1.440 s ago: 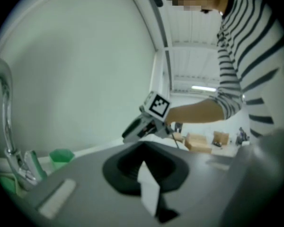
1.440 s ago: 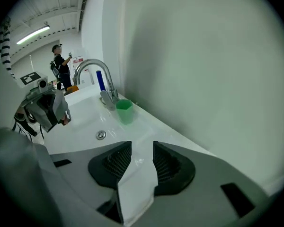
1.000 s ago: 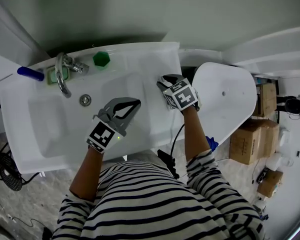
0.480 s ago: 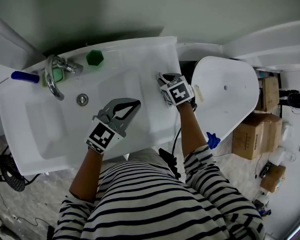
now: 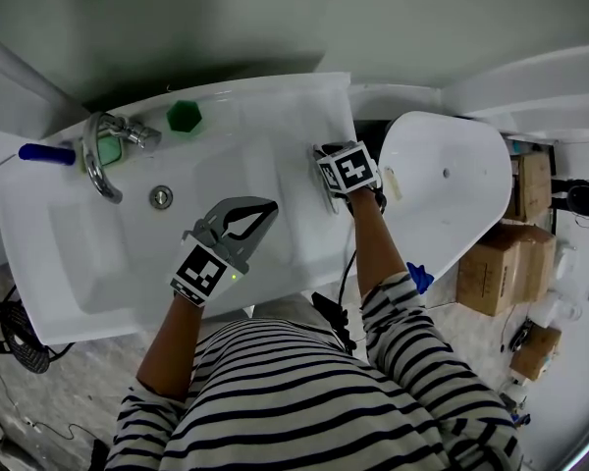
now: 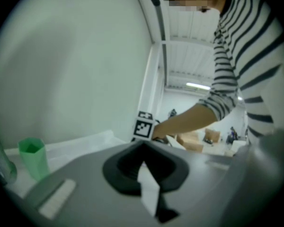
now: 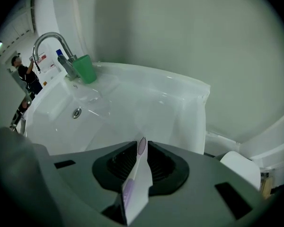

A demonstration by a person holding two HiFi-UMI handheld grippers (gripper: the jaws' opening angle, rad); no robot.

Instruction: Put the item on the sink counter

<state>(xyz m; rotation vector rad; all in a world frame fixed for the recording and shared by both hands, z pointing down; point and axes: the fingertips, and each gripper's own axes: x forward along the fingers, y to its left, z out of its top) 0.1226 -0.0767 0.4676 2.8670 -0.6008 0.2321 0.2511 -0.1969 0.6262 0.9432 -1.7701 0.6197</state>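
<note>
A white toothbrush [image 7: 134, 181] with a purple-trimmed head stands between the jaws of my right gripper [image 7: 142, 143]. The jaws have just been closing and are shut on it. In the head view this gripper [image 5: 327, 186] points steeply down over the right rim of the white sink counter [image 5: 314, 116], and its marker cube hides the brush. My left gripper [image 5: 272, 205] hovers over the basin, lying nearly level, with its fingertips together and nothing visible between them. The left gripper view shows the same closed jaws [image 6: 143, 145].
A chrome faucet [image 5: 98, 160] stands at the back left of the sink, with a green cup [image 5: 185, 116], a green block [image 5: 108, 148] and a blue-handled thing [image 5: 47, 152] nearby. The drain [image 5: 160, 197] sits in the basin. A white oval fixture [image 5: 442, 194] and cardboard boxes [image 5: 496, 263] are to the right.
My right gripper has sunk toward the counter's right rim and rolled a little. The left gripper has stayed in place over the basin.
</note>
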